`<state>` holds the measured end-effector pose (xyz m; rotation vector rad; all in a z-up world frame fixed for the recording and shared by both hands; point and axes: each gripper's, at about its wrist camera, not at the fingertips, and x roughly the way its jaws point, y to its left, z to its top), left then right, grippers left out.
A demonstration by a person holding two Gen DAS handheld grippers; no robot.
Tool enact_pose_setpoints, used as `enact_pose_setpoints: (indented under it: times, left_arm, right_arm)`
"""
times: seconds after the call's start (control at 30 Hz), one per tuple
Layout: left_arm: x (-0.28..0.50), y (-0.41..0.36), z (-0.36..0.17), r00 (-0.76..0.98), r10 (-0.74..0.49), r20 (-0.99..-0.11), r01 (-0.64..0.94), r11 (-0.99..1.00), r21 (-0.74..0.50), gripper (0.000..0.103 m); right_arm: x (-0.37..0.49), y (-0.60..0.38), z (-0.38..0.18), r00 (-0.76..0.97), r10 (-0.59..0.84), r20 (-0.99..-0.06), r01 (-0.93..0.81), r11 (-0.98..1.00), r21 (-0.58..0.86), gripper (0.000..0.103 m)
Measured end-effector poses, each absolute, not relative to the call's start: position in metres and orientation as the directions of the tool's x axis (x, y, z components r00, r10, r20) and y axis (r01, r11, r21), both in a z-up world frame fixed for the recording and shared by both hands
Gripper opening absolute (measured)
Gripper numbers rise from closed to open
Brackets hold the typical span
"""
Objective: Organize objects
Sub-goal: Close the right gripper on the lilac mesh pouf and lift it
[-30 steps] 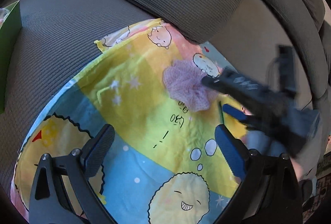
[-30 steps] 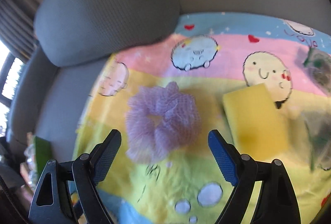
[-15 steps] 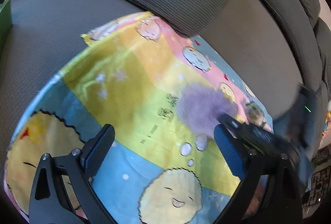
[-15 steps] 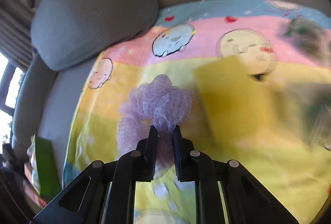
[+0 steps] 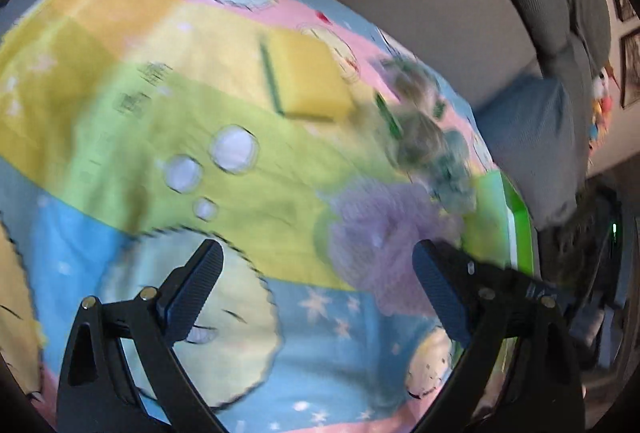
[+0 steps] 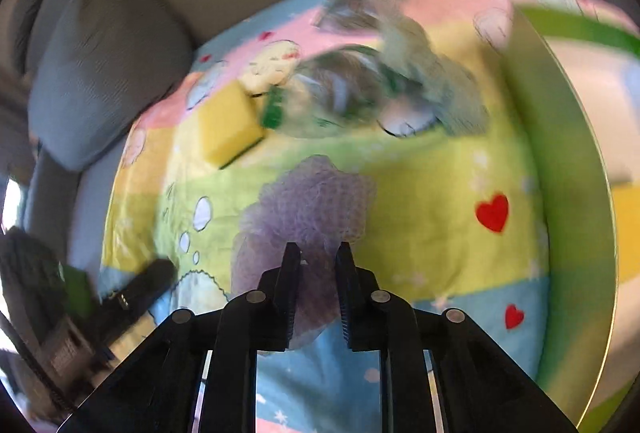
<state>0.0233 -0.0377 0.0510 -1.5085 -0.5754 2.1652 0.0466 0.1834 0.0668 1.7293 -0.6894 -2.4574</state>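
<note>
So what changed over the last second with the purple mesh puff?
The right gripper closed on the purple mesh puff and carried it toward the green box. The left gripper stayed open and empty; the yellow sponge stayed on the blanket.

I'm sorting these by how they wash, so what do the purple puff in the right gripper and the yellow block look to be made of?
The purple puff looks like gathered nylon or plastic mesh: a fine net pattern, ruffled and partly see-through, bunching where the right gripper pinches it. The yellow block looks like matte foam sponge, with a thin dark green layer along one face, probably a scouring pad; blur leaves the texture unclear.
</note>
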Motion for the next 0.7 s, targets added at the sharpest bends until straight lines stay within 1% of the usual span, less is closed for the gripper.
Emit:
enact_pose_setpoints:
  times: [0.03,0.07,0.1,0.13,0.17,0.27,0.37,0.47,0.6,0.67,0.7]
  left_arm:
    - [0.024,-0.033,0.048,-0.294,0.577,-0.762,-0.114,-0.813,-0.571,0.095]
    - [0.025,-0.027,0.045,-0.275,0.584,-0.764,-0.111,-0.809,-0.578,0.094]
    - [0.027,-0.023,0.042,-0.262,0.588,-0.765,-0.114,-0.806,-0.581,0.093]
    - [0.029,-0.020,0.041,-0.255,0.590,-0.766,-0.118,-0.805,-0.581,0.093]
    - [0.031,-0.016,0.040,-0.247,0.589,-0.769,-0.125,-0.807,-0.578,0.093]
    - [0.035,-0.009,0.041,-0.244,0.582,-0.776,-0.140,-0.813,-0.566,0.093]
    - [0.036,0.000,0.042,-0.241,0.579,-0.779,-0.160,-0.815,-0.556,0.093]
    - [0.039,0.014,0.039,-0.223,0.567,-0.793,-0.185,-0.823,-0.537,0.087]
    - [0.040,0.028,0.028,-0.189,0.557,-0.809,-0.199,-0.828,-0.524,0.077]
    - [0.040,0.032,0.026,-0.205,0.543,-0.814,-0.204,-0.837,-0.507,0.077]
    - [0.041,0.034,0.027,-0.216,0.538,-0.815,-0.214,-0.840,-0.498,0.073]
  right_arm:
    - [0.046,0.188,0.066,-0.379,-0.298,-0.876,-0.222,-0.890,0.398,0.026]
    - [0.046,0.192,0.065,-0.388,-0.291,-0.875,-0.241,-0.884,0.401,0.035]
    - [0.045,0.195,0.066,-0.395,-0.276,-0.876,-0.256,-0.883,0.394,0.040]
    - [0.044,0.197,0.067,-0.396,-0.268,-0.878,-0.257,-0.886,0.387,0.050]
    - [0.045,0.198,0.068,-0.398,-0.270,-0.877,-0.248,-0.888,0.386,0.054]
    - [0.047,0.201,0.072,-0.416,-0.305,-0.857,-0.197,-0.889,0.412,0.059]
    - [0.046,0.204,0.070,-0.431,-0.290,-0.855,-0.199,-0.893,0.403,0.061]
    - [0.044,0.208,0.065,-0.427,-0.309,-0.850,-0.182,-0.891,0.415,0.061]
    - [0.038,0.210,0.058,-0.432,-0.348,-0.832,-0.190,-0.867,0.461,0.061]
    - [0.038,0.212,0.055,-0.433,-0.343,-0.834,-0.204,-0.864,0.461,0.061]
    - [0.038,0.214,0.054,-0.439,-0.340,-0.832,-0.212,-0.860,0.464,0.061]
